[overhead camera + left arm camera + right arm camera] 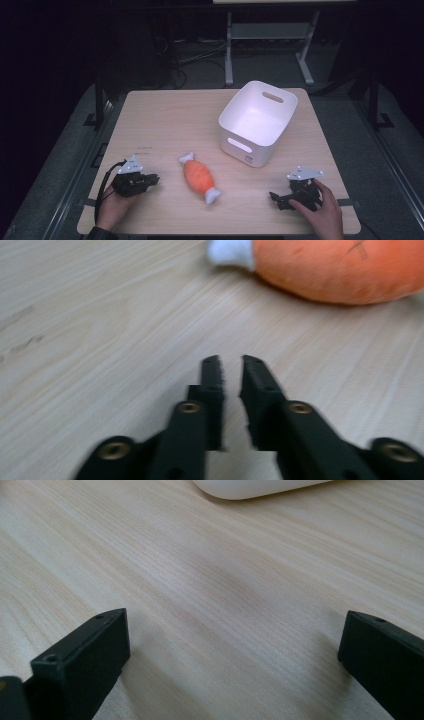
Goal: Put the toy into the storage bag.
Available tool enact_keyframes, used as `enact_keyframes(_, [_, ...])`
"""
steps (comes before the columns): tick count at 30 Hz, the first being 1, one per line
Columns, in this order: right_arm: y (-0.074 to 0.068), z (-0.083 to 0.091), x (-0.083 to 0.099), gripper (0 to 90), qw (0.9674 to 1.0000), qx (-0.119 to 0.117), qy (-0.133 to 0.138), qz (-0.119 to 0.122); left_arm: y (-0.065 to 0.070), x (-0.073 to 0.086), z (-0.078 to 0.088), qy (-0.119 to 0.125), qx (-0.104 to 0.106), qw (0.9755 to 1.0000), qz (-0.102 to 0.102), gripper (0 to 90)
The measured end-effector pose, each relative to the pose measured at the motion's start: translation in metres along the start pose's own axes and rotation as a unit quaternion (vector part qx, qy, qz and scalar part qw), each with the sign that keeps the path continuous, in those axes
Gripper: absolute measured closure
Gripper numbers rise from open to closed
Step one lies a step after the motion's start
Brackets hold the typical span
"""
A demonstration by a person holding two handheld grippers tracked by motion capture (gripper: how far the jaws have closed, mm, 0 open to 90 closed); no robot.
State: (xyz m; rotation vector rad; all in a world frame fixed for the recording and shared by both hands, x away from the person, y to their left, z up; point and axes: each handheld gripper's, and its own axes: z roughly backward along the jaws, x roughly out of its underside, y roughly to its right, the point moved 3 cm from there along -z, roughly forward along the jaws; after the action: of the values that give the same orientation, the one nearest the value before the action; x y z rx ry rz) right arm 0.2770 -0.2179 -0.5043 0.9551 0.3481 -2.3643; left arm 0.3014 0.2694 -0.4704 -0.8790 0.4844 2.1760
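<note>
The room beyond the bench (165, 115) is dark, its floor cables hard to make out. The white bin (257, 122) stands empty at the far right. The orange fish toy (199, 177) lies between both grippers. The left gripper (231, 360) has its jaws nearly closed on nothing; the right gripper (235, 630) has jaws wide apart, empty.

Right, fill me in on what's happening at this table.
A person sits at a light wooden table with a black two-jaw claw in each hand. The left claw rests nearly shut and holds nothing, pointing toward an orange plush fish with white fins lying nearby, untouched. The right claw rests with its jaws wide open, also holding nothing. A white plastic bin with handle slots stands beyond the fish.
</note>
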Motion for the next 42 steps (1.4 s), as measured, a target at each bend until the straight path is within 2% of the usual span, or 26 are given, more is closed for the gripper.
enact_keyframes(2, [0.000,0.000,0.000,0.0,1.0000,0.000,0.000,0.000,0.001,-0.004,0.001,-0.003,0.004,1.0000,-0.002,89.4])
enact_keyframes(7, [0.000,0.000,0.000,0.0,1.0000,0.000,0.000,0.000,0.001,-0.012,0.000,-0.003,0.016,0.9999,0.000,89.6])
enact_keyframes(12, [0.000,0.000,0.000,0.0,1.0000,0.000,0.000,0.000,0.003,-0.021,-0.003,-0.006,0.013,0.9999,-0.008,89.6])
enact_keyframes(21, [0.000,0.000,0.000,0.0,1.0000,0.000,0.000,0.000,0.003,-0.039,-0.024,-0.010,0.011,0.9995,-0.027,89.6])
enact_keyframes(27, [0.000,0.000,0.000,0.0,1.0000,0.000,0.000,0.000,0.004,-0.048,-0.035,-0.008,0.014,0.9994,-0.031,89.6])
enact_keyframes(31, [0.000,0.000,0.000,0.0,1.0000,0.000,0.000,0.000,0.004,-0.052,-0.043,-0.017,0.015,0.9990,-0.037,89.5])
enact_keyframes(42, [0.000,0.000,0.000,0.0,1.0000,0.000,0.000,0.000,0.005,-0.064,-0.060,-0.024,0.015,0.9989,-0.036,89.5])
